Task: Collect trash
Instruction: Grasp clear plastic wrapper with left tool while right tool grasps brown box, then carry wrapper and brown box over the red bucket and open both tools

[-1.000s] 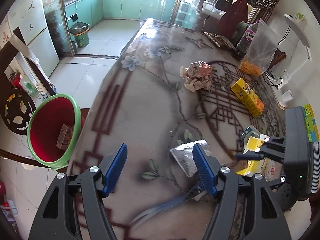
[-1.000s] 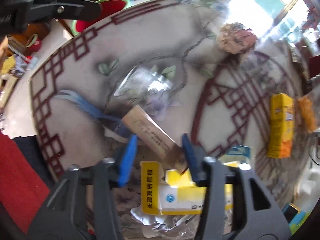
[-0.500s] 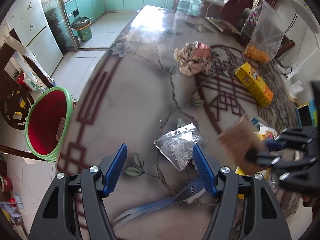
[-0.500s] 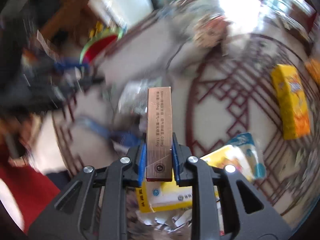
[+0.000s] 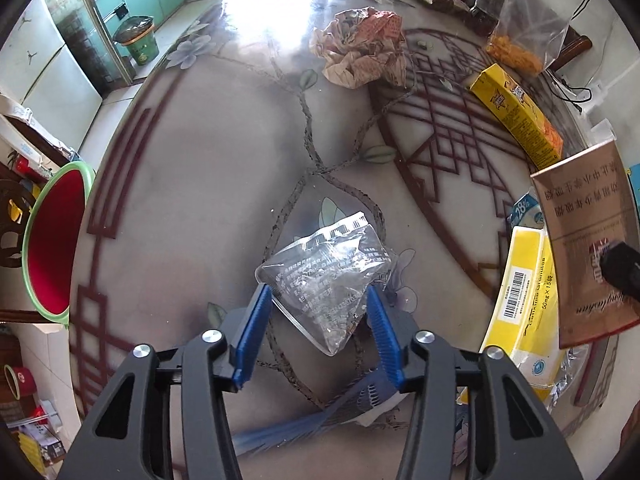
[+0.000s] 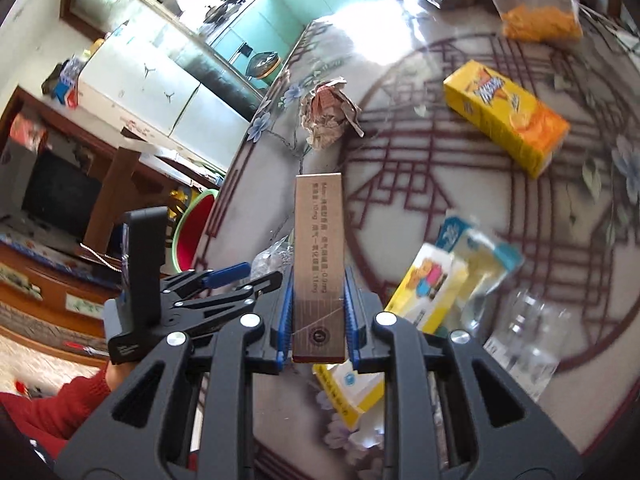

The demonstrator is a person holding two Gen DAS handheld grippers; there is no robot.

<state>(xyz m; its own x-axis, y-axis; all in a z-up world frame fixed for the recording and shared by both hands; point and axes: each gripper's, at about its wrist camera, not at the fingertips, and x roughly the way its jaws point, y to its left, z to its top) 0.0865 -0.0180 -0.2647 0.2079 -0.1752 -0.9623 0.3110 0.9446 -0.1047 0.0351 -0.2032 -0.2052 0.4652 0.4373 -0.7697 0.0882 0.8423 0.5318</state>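
My right gripper [image 6: 316,320] is shut on a flat brown carton [image 6: 319,256] and holds it above the table; the carton also shows in the left wrist view [image 5: 584,248]. My left gripper [image 5: 318,328] is open, its blue pads on either side of a clear crumpled plastic wrapper [image 5: 328,276] lying on the table. The left gripper shows in the right wrist view [image 6: 224,280]. A green bin with a red inside [image 5: 52,236] stands on the floor left of the table.
On the patterned table [image 5: 192,184] lie a crumpled paper wad [image 5: 360,52], a long yellow box [image 5: 516,112], a bag of orange snacks [image 5: 520,40], yellow medicine boxes [image 5: 524,292] and a blue strip [image 5: 328,412]. A small green bin [image 5: 138,42] stands far back.
My right gripper closed on the brown carton and lifted it off the table. My left gripper moved forward so the clear wrapper now lies between its open pads.
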